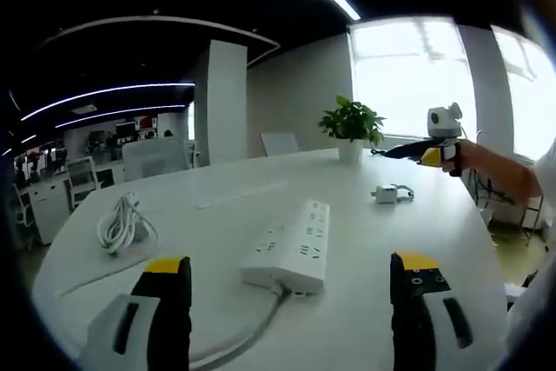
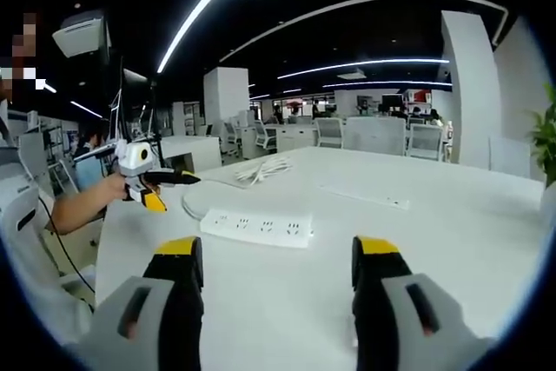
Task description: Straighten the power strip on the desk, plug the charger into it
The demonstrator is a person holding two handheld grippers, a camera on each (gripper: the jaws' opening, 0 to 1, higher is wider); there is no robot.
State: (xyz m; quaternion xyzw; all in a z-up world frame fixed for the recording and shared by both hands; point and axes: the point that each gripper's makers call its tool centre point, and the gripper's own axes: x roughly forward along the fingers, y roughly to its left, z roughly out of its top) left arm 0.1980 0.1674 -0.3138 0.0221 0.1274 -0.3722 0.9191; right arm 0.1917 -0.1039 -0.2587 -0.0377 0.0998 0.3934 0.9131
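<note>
Left gripper view: left gripper [image 1: 291, 288] low over a white desk [image 1: 417, 241], jaws spread wide apart with nothing between them. White power strip [image 1: 291, 245] lying just ahead of the jaws, angled away toward the upper right, its cable [image 1: 248, 336] trailing off the near end and curving toward the lower left. Small white charger [image 1: 387, 194] with a short lead resting farther out on the desk, well apart from the strip, to its right. Coiled white cable [image 1: 122, 223] off to the left near the desk edge. Potted plant [image 1: 352, 125] at the far rim before a bright window. Right gripper [image 1: 382, 152] held up at the right in a hand [image 1: 473, 158], above the desk; jaw state there too small to tell. Right gripper view: right gripper [image 2: 276, 288] likewise open wide and empty, above bare desk surface. Power strip [image 2: 257, 227] lying crosswise just beyond the fingertips, sockets facing up. Bundle of white cable [image 2: 261, 169] farther back. Left gripper [image 2: 189, 178] coming in from the left, gripped in a hand [image 2: 117, 187]. Rows of office chairs [image 2: 330, 132] beyond.
</note>
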